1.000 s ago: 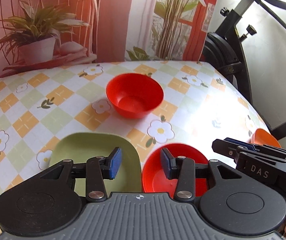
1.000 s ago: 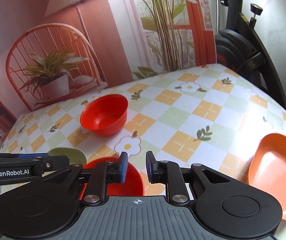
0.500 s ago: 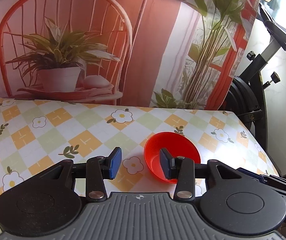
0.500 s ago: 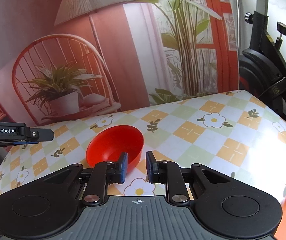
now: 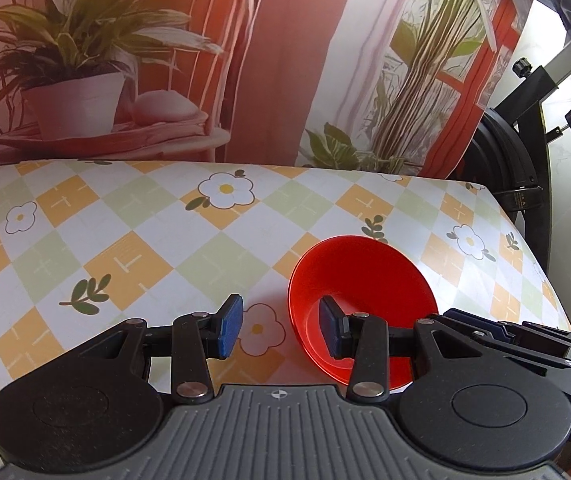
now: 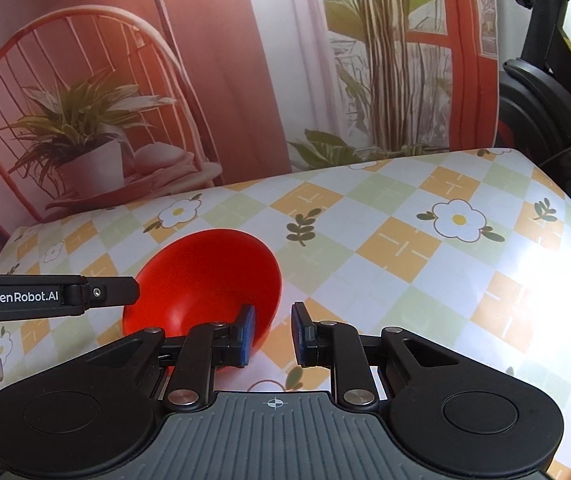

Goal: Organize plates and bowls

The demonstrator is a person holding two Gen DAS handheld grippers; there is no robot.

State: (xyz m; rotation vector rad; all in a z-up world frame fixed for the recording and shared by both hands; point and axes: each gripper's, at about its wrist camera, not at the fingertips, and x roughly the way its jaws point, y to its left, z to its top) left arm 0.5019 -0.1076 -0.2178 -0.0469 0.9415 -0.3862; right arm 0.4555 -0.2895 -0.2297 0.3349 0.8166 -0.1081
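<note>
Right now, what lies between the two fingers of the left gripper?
In the left wrist view, the left gripper brackets bare tablecloth and the near rim of the red bowl; its right finger sits over the bowl.

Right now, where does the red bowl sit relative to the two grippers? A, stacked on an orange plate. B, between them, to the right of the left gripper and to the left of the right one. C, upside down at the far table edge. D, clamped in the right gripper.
B: the red bowl lies on the tablecloth right of the open left gripper and left of the open right gripper, gripped by neither.
</note>
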